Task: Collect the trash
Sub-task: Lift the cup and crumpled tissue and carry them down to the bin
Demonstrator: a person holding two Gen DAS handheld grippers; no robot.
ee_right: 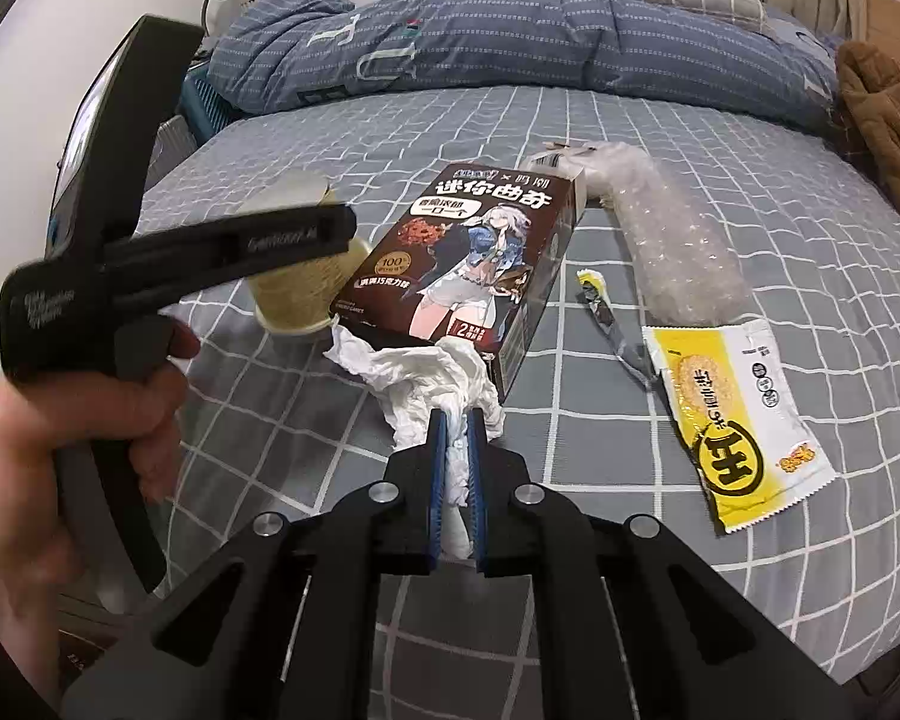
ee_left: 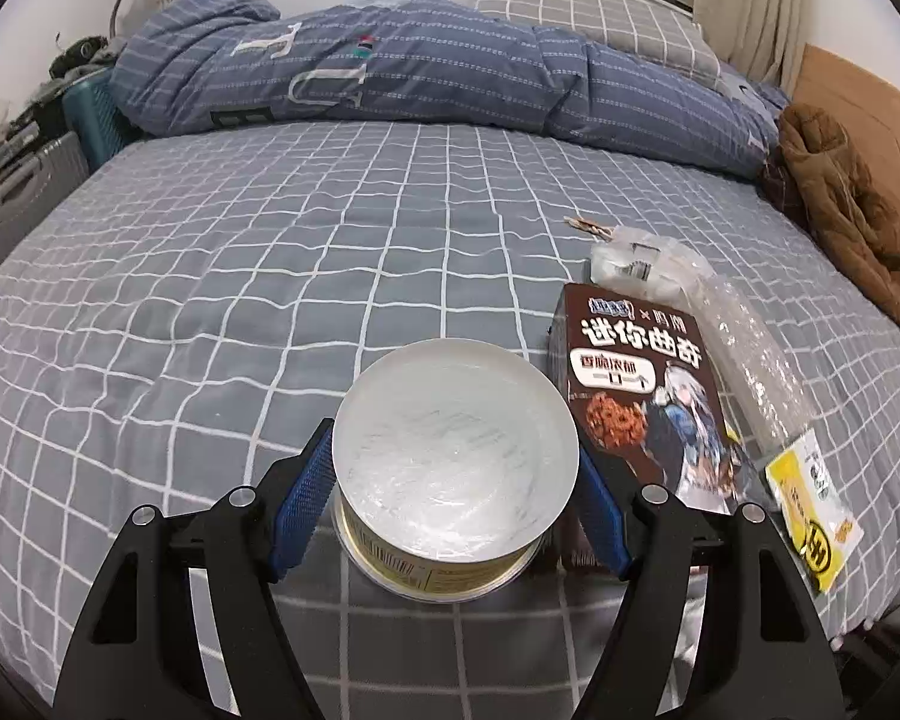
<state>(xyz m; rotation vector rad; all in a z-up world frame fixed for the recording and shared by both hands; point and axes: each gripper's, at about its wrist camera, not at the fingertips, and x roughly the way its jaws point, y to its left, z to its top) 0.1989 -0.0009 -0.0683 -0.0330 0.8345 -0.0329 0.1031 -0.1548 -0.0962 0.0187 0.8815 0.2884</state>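
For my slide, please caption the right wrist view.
Right gripper pinches crumpled tissue beside cookie box on bed.

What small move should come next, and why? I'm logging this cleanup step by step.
Probably lift both grippers. The right gripper is already shut on the tissue, and the left gripper has its pads against the can, seemingly gripped, while both things still rest on the bed.

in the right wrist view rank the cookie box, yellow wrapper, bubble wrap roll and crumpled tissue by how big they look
1. cookie box, clearly the largest.
2. yellow wrapper and bubble wrap roll: they look alike, and the wrapper lies nearer the camera, so no ranking.
3. crumpled tissue, smallest in view, partly hidden between the right gripper fingers.
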